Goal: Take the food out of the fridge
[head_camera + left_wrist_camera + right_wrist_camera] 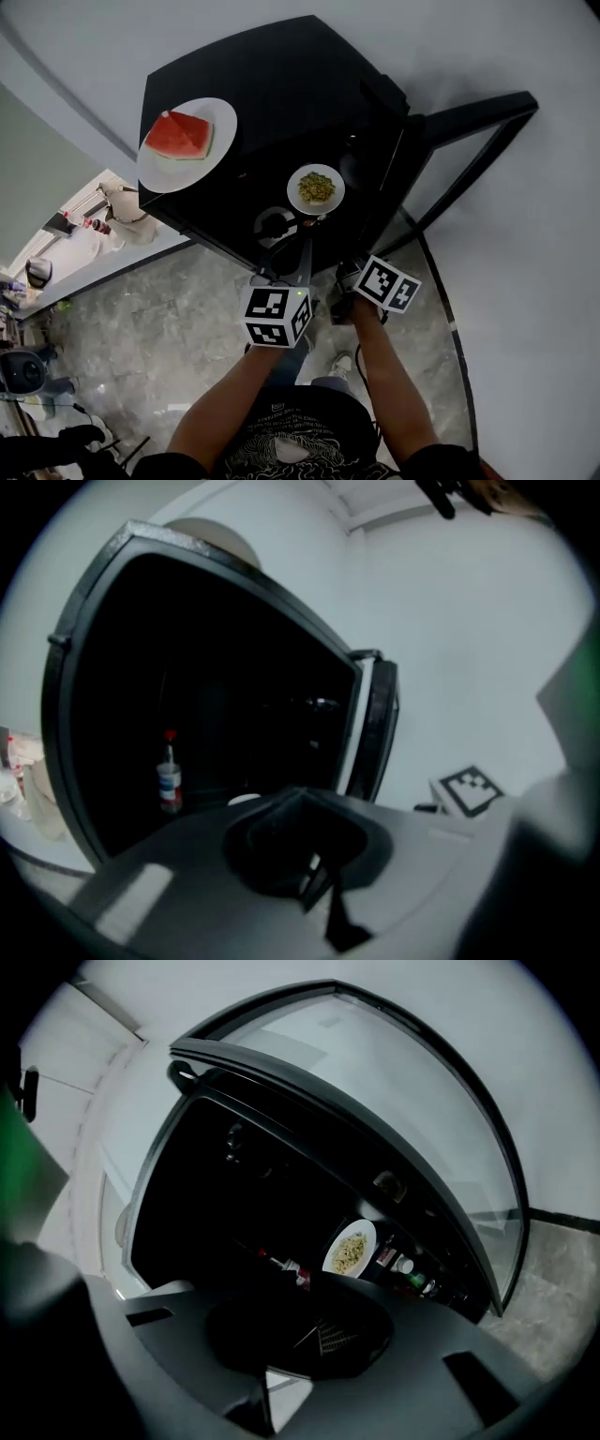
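- Forearms reach in from the bottom of the head view, one gripper in each hand. Both are held low before the black fridge (309,84) and aimed into its open front.
- Left gripper (314,874): the jaws are drawn together on nothing. Its view looks into the dark cabinet, where a small bottle (169,782) stands at the left.
- Right gripper (319,1335): the jaws are likewise closed and empty, pointed toward the shelf that carries the food.
- Food (317,187), a greenish-yellow heap on a small white plate (292,190), rests inside the fridge just ahead of both grippers. Neither touches it, as far as I can tell.
- Door (478,105) stands swung wide to the right, leaving the opening free for both hands. Several bottles (412,1283) cluster beside the plate, toward the door.
- Watermelon (178,136) on a larger plate (220,122) sits on the fridge top, probably parked there as already taken out.
- By my reading, the jaws must open before either can take the small plate's rim.
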The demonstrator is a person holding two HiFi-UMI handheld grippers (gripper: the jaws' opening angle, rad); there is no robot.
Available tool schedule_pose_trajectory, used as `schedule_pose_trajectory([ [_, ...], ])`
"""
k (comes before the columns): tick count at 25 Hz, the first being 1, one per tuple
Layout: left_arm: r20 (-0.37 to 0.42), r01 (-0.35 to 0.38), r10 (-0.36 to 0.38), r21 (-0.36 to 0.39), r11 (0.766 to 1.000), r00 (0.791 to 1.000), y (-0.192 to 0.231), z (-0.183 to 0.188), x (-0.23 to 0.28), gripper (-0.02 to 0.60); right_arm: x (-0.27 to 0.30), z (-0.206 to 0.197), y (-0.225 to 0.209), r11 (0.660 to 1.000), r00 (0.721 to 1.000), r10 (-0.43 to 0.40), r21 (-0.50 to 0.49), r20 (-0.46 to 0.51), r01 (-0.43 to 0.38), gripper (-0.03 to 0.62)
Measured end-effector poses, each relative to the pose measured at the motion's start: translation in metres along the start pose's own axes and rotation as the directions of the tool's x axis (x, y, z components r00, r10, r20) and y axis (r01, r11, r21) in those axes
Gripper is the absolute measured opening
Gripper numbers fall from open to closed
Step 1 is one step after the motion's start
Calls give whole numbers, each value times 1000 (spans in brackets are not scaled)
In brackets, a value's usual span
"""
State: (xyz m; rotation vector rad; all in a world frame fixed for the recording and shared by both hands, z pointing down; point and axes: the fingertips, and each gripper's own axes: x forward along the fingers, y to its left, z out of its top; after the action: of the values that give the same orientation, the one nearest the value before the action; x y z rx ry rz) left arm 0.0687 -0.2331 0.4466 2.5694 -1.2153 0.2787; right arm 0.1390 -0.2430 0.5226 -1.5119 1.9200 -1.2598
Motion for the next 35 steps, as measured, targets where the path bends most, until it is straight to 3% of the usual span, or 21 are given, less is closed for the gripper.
schedule_pose_trajectory([
  [8,-69,25,-25,8,1000,997,31,-11,31,2,62,-10,-50,991,999,-54,121,3,53,69],
  [15,-109,17,-13,35,999,994,49,-19,36,2,94,-15,-85,954,997,-81,291,15,73,71],
  [22,-129,15,-10,35,999,992,53,-25,38,2,105,-17,-94,931,996,-89,354,2,82,58],
  [26,-131,6,-2,35,999,991,53,-25,37,2,102,-17,-93,909,997,-78,411,20,63,24],
  [35,-129,-3,6,25,1000,992,50,-29,32,2,90,-25,-90,882,998,-51,471,38,27,20],
])
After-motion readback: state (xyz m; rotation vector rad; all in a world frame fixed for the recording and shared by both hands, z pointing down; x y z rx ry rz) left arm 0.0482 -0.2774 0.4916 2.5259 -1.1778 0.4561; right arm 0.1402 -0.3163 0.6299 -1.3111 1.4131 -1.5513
